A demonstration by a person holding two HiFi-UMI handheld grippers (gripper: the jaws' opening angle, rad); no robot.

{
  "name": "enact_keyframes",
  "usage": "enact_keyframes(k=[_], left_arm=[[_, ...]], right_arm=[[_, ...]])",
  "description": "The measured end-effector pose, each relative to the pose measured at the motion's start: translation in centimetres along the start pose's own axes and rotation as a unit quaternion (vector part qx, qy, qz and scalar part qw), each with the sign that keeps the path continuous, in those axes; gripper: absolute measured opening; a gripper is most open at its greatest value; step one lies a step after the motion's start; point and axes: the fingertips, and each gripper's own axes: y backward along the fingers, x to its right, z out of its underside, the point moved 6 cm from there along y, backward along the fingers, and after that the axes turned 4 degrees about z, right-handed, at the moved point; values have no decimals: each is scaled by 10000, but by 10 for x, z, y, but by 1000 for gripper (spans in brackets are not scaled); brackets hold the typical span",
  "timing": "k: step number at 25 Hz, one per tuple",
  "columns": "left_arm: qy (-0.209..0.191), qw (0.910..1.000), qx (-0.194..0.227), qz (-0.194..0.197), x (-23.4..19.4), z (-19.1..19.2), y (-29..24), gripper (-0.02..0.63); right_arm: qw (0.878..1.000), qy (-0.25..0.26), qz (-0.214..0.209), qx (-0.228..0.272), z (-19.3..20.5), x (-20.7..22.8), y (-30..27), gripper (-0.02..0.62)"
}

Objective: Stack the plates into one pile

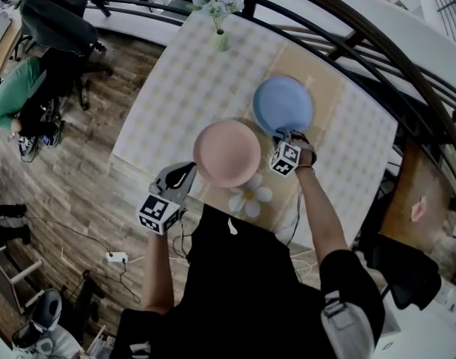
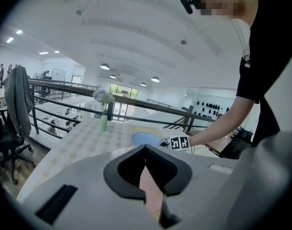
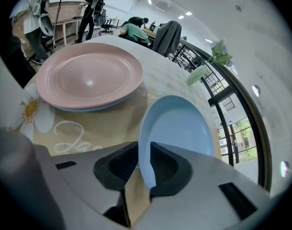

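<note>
Blue plate (image 3: 179,126) rim in R gripper (image 3: 144,152), pink plate (image 1: 226,152) in L gripper (image 2: 147,152)

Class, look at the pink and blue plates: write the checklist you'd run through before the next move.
1. Rim of blue plate between pads of right hand-held gripper: ok.
2. Rim of pink plate in left hand-held gripper: ok.
3. Top of pink plate bare for stacking: ok.
4. Path free of flower vase, far across table: ok.
5. Lift of blue plate off table: cannot tell.
</note>
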Motion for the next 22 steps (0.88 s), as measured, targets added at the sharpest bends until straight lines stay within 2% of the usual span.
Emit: enact_keyframes(k=[6, 22], left_arm=[[109, 9999, -122, 21, 2, 2, -4, 2], [-33, 10000, -38, -50, 20, -1, -1, 2]], right_arm=[[9999, 131, -60, -28, -2, -5, -4, 15], [9996, 264, 79, 39, 1, -2, 2, 14]])
